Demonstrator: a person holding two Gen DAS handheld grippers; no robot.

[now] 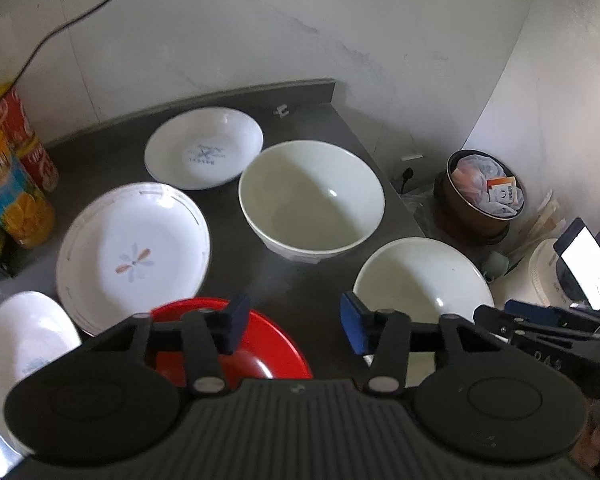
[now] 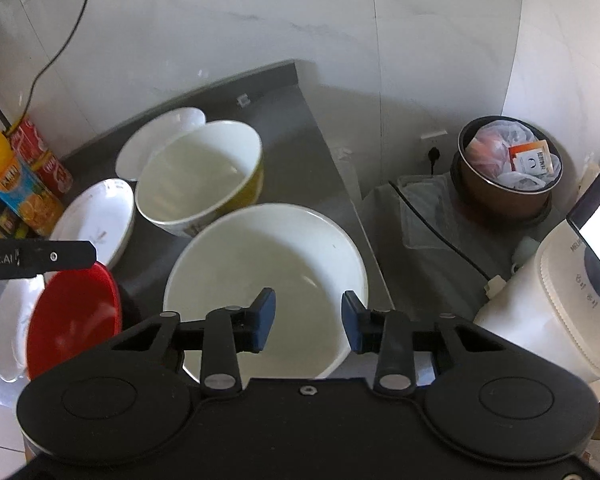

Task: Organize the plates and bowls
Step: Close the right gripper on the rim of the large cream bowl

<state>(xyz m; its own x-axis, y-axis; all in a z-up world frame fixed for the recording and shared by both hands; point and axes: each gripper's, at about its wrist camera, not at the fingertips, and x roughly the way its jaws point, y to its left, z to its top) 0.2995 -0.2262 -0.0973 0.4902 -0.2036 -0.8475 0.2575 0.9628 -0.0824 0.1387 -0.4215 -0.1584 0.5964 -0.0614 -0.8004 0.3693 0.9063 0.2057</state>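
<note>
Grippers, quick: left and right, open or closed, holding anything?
Left gripper: open, nothing held, fingers above the red bowl.
Right gripper: open, nothing held, over the near white bowl.

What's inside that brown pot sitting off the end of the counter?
The brown pot holds crumpled plastic bags and an orange-and-white packet lying on top. Whatever sits beneath the bags is covered.

The left gripper (image 1: 292, 328) hides part of the red bowl (image 1: 260, 340), and the small white dish (image 1: 24, 336) is cut off
</note>
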